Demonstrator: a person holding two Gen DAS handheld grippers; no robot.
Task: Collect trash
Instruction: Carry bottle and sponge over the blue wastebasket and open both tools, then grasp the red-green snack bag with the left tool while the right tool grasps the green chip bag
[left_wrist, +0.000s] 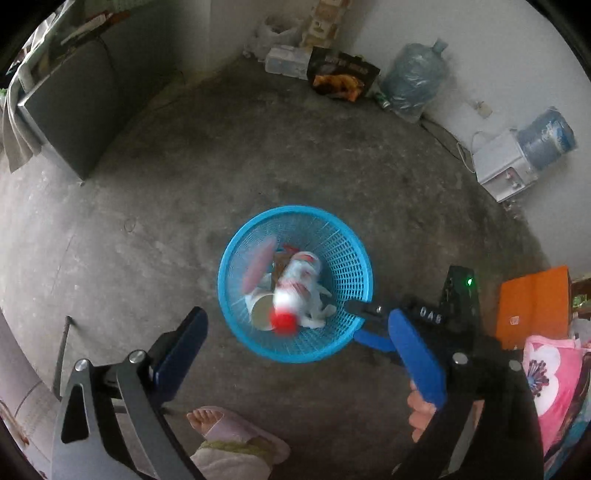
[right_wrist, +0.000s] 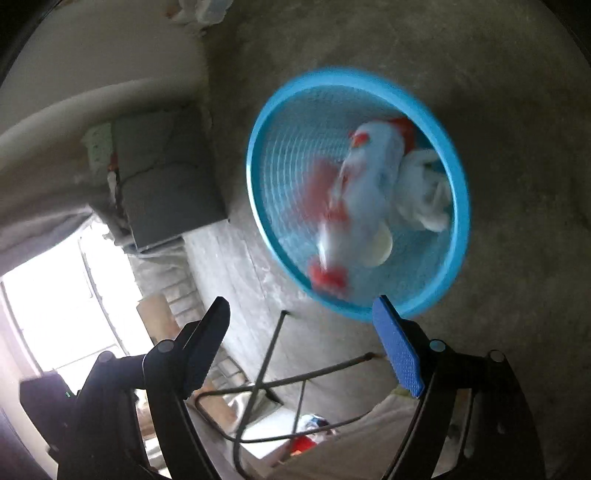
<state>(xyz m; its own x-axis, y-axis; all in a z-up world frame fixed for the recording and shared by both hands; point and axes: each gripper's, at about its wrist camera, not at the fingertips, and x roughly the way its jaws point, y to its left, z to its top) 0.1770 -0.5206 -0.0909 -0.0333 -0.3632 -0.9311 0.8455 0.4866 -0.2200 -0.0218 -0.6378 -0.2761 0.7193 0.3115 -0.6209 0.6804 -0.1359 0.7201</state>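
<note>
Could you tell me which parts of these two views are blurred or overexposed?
Left wrist view: bottle in the blue basket smeared, floor sharp. Right wrist view: basket and bottle streaked with motion blur; the bright opening lower left blown out.

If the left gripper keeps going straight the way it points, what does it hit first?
Most likely the blue basket, about at the blurred white bottle with a red cap over it. The left gripper is open and empty. Depth is unclear.
</note>
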